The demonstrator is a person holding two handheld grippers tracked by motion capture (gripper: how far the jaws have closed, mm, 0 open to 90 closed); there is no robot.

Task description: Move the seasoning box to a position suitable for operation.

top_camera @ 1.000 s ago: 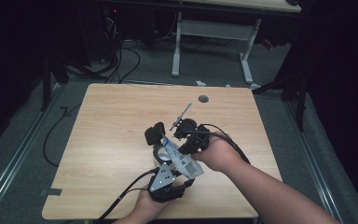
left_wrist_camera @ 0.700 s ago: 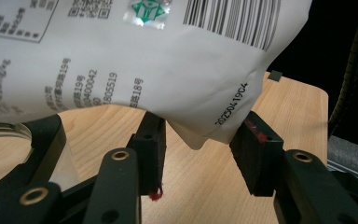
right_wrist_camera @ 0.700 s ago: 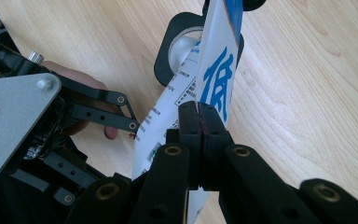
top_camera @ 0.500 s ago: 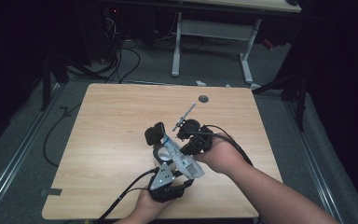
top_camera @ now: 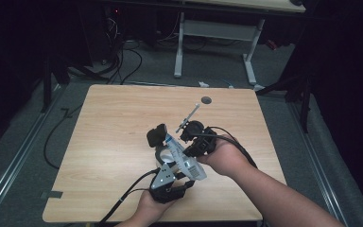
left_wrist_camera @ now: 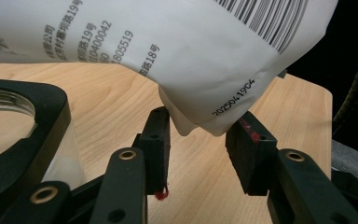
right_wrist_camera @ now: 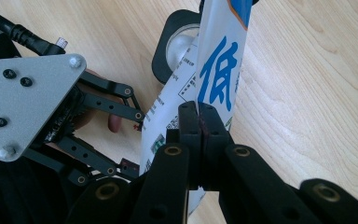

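Dark room, wood worktop (top_camera: 104, 142), grey floor w/ loose cables (top_camera: 123, 59) and a 2nd desk frame (top_camera: 217, 33) behind. 1 white pouch (top_camera: 185, 160) w/ barcode + blue print, held up off the worktop between 2 claws. R claw (right_wrist_camera: 199, 122) clamped tight on pouch edge, pads pinching the film flat; pouch runs up and away from it. L claw (left_wrist_camera: 199, 142) part-way in, jaws have just been closing; pouch's lower corner hangs between its pads, right pad touching it, left pad a hair off or touching, can't tell. 1 black round-lensed block (left_wrist_camera: 14, 116) just left of the L claw, beside the pouch. 1 thin white stick (top_camera: 189, 117) pokes out above the R claw. 1 dark hole (top_camera: 206, 100) in the worktop well beyond both claws.
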